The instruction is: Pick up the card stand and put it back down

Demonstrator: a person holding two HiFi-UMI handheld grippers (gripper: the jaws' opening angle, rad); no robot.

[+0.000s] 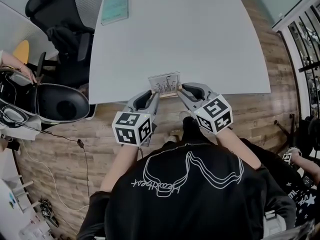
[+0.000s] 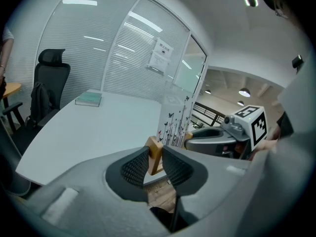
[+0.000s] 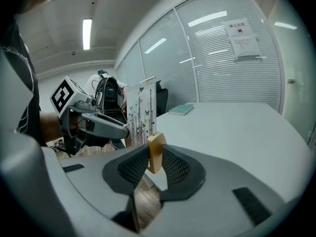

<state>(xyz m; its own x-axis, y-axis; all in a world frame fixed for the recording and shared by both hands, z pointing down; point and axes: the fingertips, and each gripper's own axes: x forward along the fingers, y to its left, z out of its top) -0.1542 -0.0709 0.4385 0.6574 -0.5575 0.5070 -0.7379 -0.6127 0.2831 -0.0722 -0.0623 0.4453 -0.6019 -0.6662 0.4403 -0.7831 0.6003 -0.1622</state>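
Observation:
The card stand point(image 1: 165, 85) is a clear upright sheet printed with dark plants and butterflies, set in a wooden base. It hangs over the near edge of the white table point(image 1: 200, 39), held from both ends. My left gripper point(image 1: 154, 95) is shut on the left end of the wooden base point(image 2: 155, 154). My right gripper point(image 1: 180, 91) is shut on the base's right end point(image 3: 155, 151). The clear sheet point(image 2: 175, 120) rises between the two grippers, and in the right gripper view the sheet point(image 3: 139, 115) stands just left of the jaws.
A teal book point(image 1: 115, 8) lies at the table's far left. A black office chair point(image 1: 62, 26) stands left of the table, with a dark round bin point(image 1: 62, 104) below it. Wooden floor point(image 1: 260, 114) runs under me. Glass partition walls point(image 2: 123, 48) lie behind.

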